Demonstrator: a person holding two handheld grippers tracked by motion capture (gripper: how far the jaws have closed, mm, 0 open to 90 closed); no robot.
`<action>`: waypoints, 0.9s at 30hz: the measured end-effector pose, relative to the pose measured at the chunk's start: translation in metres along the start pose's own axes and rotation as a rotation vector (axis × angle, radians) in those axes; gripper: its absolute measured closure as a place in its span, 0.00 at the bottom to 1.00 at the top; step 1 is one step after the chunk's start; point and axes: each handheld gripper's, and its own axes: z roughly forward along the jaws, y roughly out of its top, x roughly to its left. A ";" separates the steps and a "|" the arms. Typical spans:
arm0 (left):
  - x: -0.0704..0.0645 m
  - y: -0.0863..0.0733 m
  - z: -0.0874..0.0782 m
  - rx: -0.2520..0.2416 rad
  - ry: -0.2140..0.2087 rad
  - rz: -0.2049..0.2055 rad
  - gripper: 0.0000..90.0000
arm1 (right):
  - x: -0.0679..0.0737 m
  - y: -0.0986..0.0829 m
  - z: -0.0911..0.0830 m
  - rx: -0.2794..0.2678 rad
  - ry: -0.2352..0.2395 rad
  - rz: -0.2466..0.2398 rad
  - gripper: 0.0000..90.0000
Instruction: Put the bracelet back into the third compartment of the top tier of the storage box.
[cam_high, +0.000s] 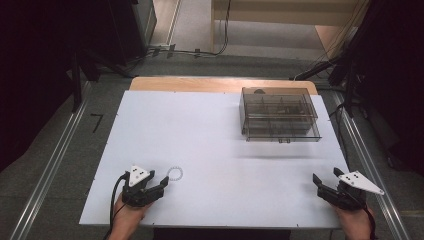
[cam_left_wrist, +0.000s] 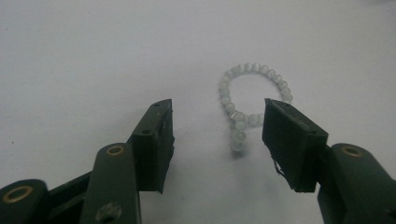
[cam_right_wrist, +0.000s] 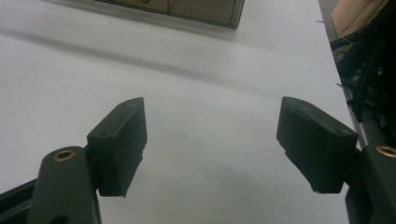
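Note:
A bracelet of pale translucent beads (cam_high: 174, 173) lies flat on the white table, near its front left. My left gripper (cam_high: 159, 181) sits just short of it, open; in the left gripper view the bracelet (cam_left_wrist: 252, 95) lies ahead of the fingertips, its near tail of beads between the jaws, untouched. My right gripper (cam_high: 325, 179) rests open at the front right corner with nothing between its jaws; in the right gripper view the gripper (cam_right_wrist: 212, 126) faces bare table. A clear smoky plastic drawer box (cam_high: 278, 114) stands at the back right, its lower drawer pulled out slightly.
The white table top (cam_high: 210, 150) has a wooden strip along its far edge. Metal rails run along the floor on both sides. In the right gripper view the box's corner (cam_right_wrist: 205, 11) shows at the top, and the table's right edge with dark cables lies close by.

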 end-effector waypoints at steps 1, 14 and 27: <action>0.000 0.000 0.000 0.002 -0.003 0.005 0.52 | 0.000 0.000 0.000 -0.003 0.001 -0.002 0.25; -0.005 0.001 0.007 0.023 -0.033 0.034 0.84 | 0.001 0.000 0.000 -0.003 -0.003 -0.008 0.25; -0.005 0.002 0.008 0.021 -0.048 0.022 0.94 | 0.000 0.000 0.000 0.005 0.000 -0.007 0.25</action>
